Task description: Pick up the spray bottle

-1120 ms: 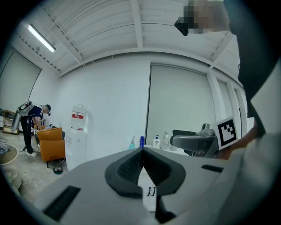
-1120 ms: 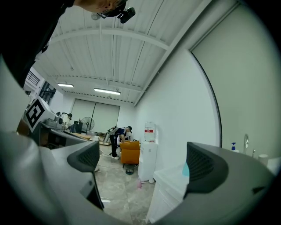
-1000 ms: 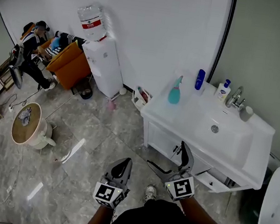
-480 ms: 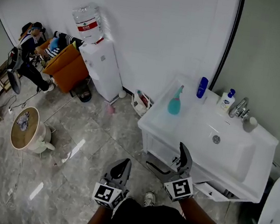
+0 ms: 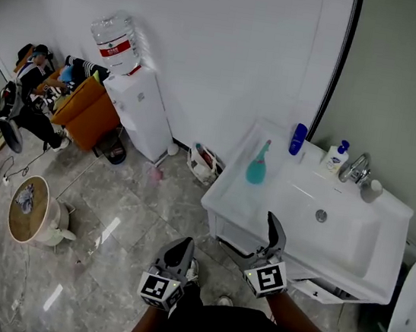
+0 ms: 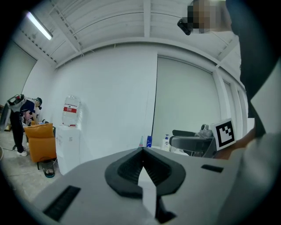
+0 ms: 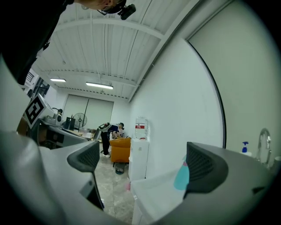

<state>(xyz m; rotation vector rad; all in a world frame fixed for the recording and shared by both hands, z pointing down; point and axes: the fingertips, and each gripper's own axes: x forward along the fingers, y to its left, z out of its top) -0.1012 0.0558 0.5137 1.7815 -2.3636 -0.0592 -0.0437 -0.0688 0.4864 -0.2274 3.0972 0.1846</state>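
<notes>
A teal spray bottle (image 5: 257, 164) stands upright on the left part of the white sink counter (image 5: 235, 192). In the right gripper view the spray bottle (image 7: 181, 175) shows partly behind the right jaw. My right gripper (image 5: 271, 233) is open, held at the counter's front edge, short of the bottle. Lower left of it, above the floor, my left gripper (image 5: 177, 255) is shut and empty; in the left gripper view its jaws (image 6: 142, 151) meet at the tips, and the bottle (image 6: 141, 141) is tiny and far behind them.
A blue bottle (image 5: 297, 139), a soap pump bottle (image 5: 337, 156), a faucet (image 5: 358, 169) and a grey cup (image 5: 370, 191) line the counter's back. A water dispenser (image 5: 137, 109), an orange chair (image 5: 85, 110) with a person (image 5: 27, 90), and a round stool (image 5: 24, 208) stand left.
The view has shifted closer to the sink counter; it now lies nearer my right gripper. Both grippers keep their places in the view and their states.
</notes>
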